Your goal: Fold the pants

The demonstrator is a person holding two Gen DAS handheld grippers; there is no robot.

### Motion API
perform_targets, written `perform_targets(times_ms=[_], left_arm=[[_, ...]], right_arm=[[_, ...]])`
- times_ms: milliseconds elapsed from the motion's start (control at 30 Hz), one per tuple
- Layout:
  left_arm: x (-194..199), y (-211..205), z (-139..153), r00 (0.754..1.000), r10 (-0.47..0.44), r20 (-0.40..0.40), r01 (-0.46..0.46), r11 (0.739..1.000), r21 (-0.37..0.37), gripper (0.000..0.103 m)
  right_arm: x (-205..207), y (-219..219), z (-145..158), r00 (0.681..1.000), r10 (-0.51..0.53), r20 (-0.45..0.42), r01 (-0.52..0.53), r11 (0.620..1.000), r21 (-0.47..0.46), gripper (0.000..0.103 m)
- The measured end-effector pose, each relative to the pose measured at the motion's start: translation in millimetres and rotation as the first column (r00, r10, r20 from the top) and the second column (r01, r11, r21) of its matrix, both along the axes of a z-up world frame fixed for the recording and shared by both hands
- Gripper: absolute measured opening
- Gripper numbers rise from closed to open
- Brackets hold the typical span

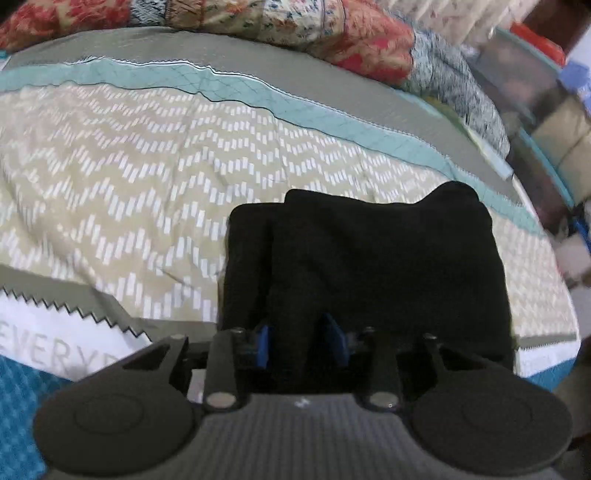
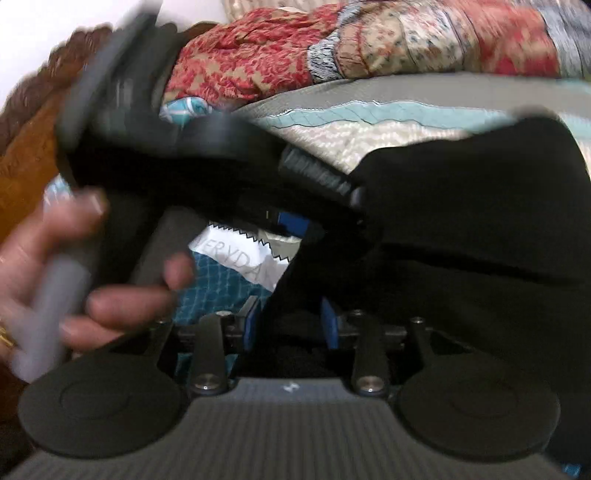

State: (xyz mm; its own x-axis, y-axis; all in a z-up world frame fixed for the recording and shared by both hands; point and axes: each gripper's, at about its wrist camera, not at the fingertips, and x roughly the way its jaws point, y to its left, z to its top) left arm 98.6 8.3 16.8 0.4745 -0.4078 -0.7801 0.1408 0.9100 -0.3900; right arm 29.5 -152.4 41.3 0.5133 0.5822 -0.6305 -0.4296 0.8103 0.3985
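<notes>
The black pants (image 1: 369, 266) hang folded in front of my left gripper (image 1: 302, 341), whose blue pads (image 1: 263, 345) are shut on the near edge of the cloth, above the bedspread (image 1: 129, 192). In the right wrist view the pants (image 2: 461, 229) fill the right side, and my right gripper (image 2: 291, 325) is shut on the cloth between its blue pads (image 2: 330, 325). The other gripper's body (image 2: 177, 158) and the person's hand (image 2: 74, 273) show at the left, blurred, close to the pants.
A beige zigzag bedspread with a teal and grey border (image 1: 295, 107) covers the bed. A red floral quilt (image 1: 288, 22) is heaped at the far side. A white tag with letters (image 1: 55, 347) lies on a blue cloth (image 1: 22, 413). Boxes (image 1: 546, 110) stand at the right.
</notes>
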Motion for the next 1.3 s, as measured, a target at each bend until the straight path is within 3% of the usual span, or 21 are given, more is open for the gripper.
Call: perform_targets(times_ms=[100,267,467,633,733,800,933,1300], left_arm=[[-2,-2,2,1.0,-0.002,0.028,0.001,1.0,0.022,0.042],[-12,-2,12,0.998,0.018,0.06,-0.023,0.996,0.086,0.061],[-38,5,20,0.996,0.064,0.056,-0.07,0.989,0.13,0.064],[-57,-1,27,0.994,0.081,0.071,-0.094,0.974,0.205,0.064],[-67,-3,27,0.993,0.088,0.073,-0.104,0.963,0.247,0.065],[-74,-5,26,0.993,0.091,0.072,-0.108,0.955,0.276,0.071],[-89,-4,28,0.99,0.102,0.097,-0.128,0.938,0.323,0.071],[-110,3,27,0.986,0.136,0.093,-0.16,0.923,0.35,0.073]], right_arm=[[-15,-31,20,1.0,-0.025,-0.001,0.025,0.995,0.098,0.042],[-41,-84,47,0.975,-0.213,0.062,0.202,0.969,0.142,0.043],[-48,-134,40,0.917,-0.4,0.013,0.392,0.904,0.17,0.045],[-33,-124,23,0.901,-0.426,-0.08,0.434,0.883,0.177,0.045],[-29,-112,3,0.889,-0.425,-0.169,0.447,0.886,0.124,0.045],[-34,-119,-2,0.876,-0.437,-0.202,0.461,0.883,0.086,0.046],[-49,-112,13,0.883,-0.438,-0.169,0.458,0.884,0.098,0.046],[-88,-71,26,0.888,-0.449,-0.101,0.456,0.888,0.063,0.049]])
